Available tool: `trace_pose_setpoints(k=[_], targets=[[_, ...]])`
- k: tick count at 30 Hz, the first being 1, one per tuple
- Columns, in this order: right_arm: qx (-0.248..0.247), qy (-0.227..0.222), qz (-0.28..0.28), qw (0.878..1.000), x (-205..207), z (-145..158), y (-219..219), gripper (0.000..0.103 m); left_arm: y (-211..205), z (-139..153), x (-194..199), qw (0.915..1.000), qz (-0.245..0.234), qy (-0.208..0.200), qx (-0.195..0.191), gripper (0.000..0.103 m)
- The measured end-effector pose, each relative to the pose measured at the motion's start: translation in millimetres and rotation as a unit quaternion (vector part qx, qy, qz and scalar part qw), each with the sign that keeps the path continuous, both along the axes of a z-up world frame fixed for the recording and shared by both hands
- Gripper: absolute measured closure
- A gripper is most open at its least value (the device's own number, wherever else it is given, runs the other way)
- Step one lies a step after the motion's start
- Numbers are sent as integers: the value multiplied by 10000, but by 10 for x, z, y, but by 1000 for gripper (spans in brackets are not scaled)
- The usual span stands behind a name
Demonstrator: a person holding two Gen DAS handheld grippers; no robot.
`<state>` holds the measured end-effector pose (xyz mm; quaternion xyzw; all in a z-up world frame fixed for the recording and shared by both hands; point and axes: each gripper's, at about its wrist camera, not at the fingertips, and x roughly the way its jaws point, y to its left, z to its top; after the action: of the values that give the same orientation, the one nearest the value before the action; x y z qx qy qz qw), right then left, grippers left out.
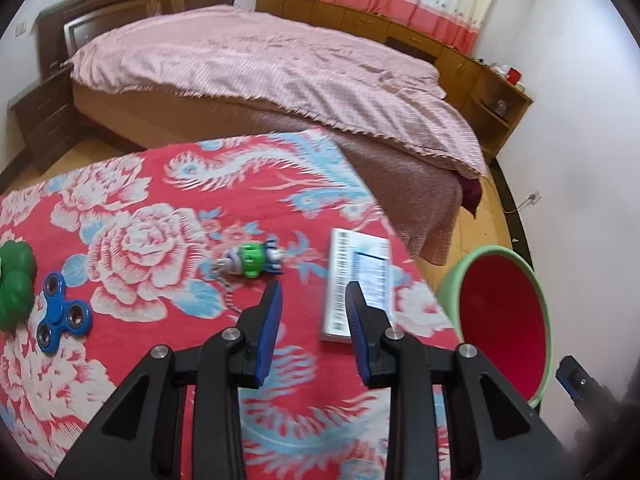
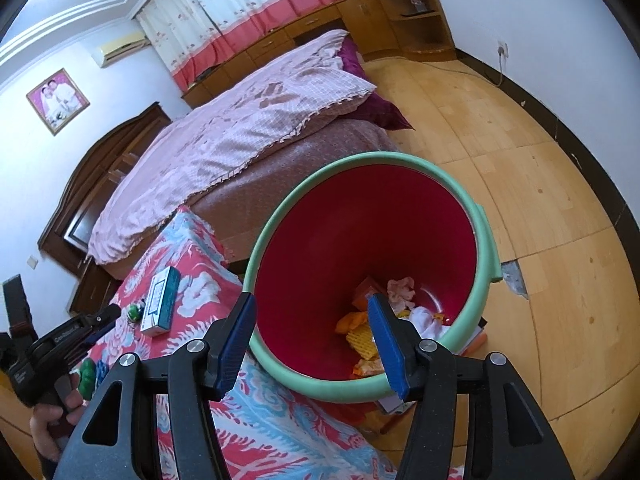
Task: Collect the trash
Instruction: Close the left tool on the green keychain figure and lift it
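Note:
A white and teal carton box (image 1: 358,280) lies on the floral cloth near the table's right edge; it also shows in the right wrist view (image 2: 160,300). My left gripper (image 1: 314,292) is open and empty, hovering just before the box's near end. A red bin with a green rim (image 1: 504,320) stands on the floor right of the table. My right gripper (image 2: 312,304) is open and empty above the bin's mouth (image 2: 490,240). Crumpled paper and orange wrappers (image 2: 384,320) lie in the bin's bottom.
A small green and white toy figure (image 1: 254,260), a blue fidget spinner (image 1: 62,312) and a green toy (image 1: 16,280) lie on the table cloth (image 1: 160,200). A bed with a pink cover (image 1: 260,68) stands behind. Wooden floor (image 2: 520,140) lies right of the bin.

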<state>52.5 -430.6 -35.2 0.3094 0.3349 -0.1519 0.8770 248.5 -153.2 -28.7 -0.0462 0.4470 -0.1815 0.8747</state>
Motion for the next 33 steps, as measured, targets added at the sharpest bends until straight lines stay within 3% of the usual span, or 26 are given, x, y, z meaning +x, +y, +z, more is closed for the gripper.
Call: trace_pose_setpoints(k=[6, 9, 13, 33], targets=[[-20, 55, 7, 10000, 86, -5, 32, 43, 139, -164, 266, 9994, 160, 183, 260, 71], [-37, 85, 26, 10000, 132, -9, 53, 43, 133, -225, 343, 9990, 136, 183, 379, 60], [-50, 140, 61, 9999, 167, -27, 74, 43, 110, -306, 451, 9983, 121, 140, 557, 58], [-55, 241, 161, 9996, 231, -58, 161, 43, 106, -392, 437, 9992, 72, 67, 391, 61]])
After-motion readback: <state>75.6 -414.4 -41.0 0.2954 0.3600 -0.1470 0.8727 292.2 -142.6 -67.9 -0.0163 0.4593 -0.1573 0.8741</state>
